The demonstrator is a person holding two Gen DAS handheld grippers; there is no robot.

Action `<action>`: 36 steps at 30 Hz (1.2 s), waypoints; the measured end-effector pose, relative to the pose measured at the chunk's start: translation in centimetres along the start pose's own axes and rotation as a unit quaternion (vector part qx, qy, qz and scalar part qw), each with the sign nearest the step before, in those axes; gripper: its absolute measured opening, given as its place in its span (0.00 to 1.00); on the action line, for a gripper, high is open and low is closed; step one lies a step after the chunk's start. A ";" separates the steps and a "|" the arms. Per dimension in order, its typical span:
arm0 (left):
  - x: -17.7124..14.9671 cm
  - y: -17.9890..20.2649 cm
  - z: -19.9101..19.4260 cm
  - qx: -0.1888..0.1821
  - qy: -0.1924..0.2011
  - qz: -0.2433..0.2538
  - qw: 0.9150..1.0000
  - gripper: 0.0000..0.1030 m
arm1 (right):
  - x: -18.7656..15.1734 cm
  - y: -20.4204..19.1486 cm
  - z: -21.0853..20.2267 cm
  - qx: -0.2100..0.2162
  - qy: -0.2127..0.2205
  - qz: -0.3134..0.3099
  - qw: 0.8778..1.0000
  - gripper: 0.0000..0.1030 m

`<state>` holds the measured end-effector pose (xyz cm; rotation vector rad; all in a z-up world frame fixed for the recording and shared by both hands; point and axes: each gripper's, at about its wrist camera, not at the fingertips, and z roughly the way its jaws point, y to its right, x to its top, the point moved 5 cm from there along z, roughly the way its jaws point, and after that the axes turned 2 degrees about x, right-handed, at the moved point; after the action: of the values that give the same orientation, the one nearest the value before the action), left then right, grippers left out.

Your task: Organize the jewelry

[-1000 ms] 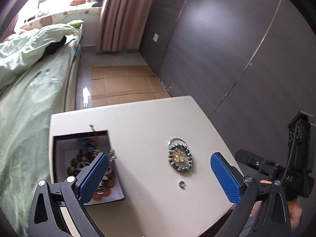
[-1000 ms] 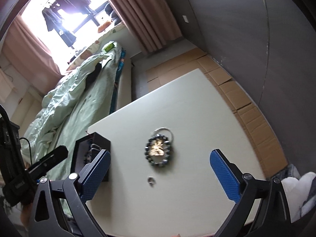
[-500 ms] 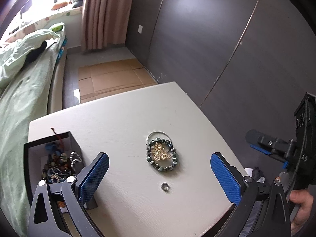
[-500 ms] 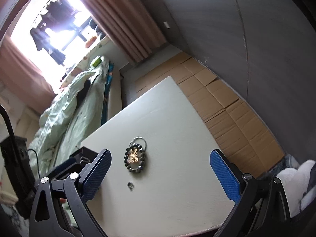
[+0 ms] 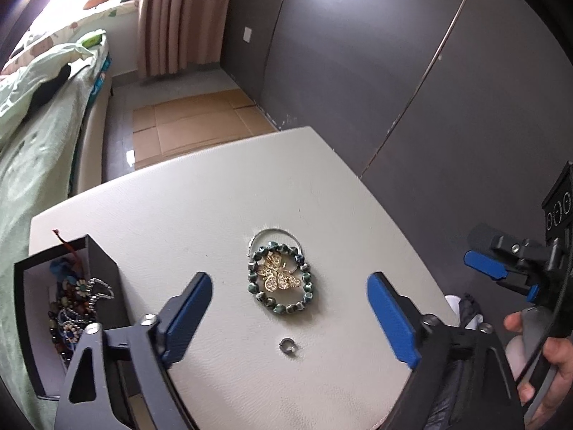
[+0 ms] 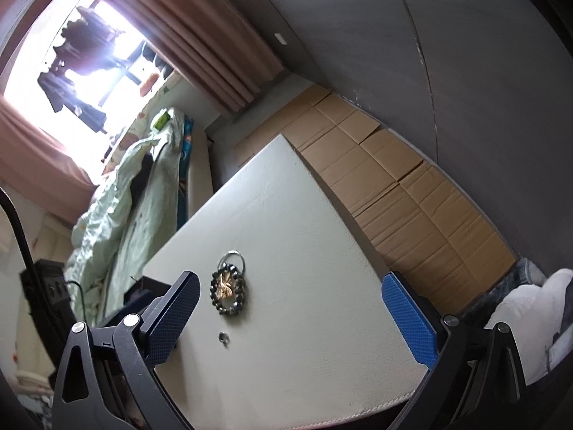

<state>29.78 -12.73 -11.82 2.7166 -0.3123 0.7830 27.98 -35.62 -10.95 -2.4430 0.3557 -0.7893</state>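
A green bead bracelet (image 5: 308,288) lies on the white table (image 5: 215,197) with a gold butterfly brooch (image 5: 277,277) inside it and a thin silver hoop (image 5: 275,231) at its far side. A small silver ring (image 5: 288,344) lies nearer me. My left gripper (image 5: 290,310) hovers above them, its jaws closing with nothing pressed between the pads. A black box (image 5: 104,268) at the left holds several beaded pieces (image 5: 77,304). My right gripper (image 6: 292,317) is open and empty, right of the bracelet (image 6: 215,292) and ring (image 6: 224,337).
A bed with a green quilt (image 5: 32,150) runs along the table's left side. Flattened cardboard (image 6: 394,193) covers the floor beyond the table, beside a dark wall (image 5: 358,71). A hand (image 5: 548,369) holds the right gripper past the table's right edge.
The left gripper moved right and closer to the bracelet, the box sliding to the view's left edge, and its jaws narrowed. The right gripper rolled; the bracelet shifted left in its view.
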 end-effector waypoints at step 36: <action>-1.2 -2.8 5.4 0.027 -0.047 -0.052 0.997 0.09 | -0.2 0.4 1.2 0.023 -0.015 0.025 0.999 0.99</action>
<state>32.21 -11.84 -17.43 2.8002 -0.1696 0.6467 28.55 -35.33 -12.09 -2.3915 0.3821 -0.7319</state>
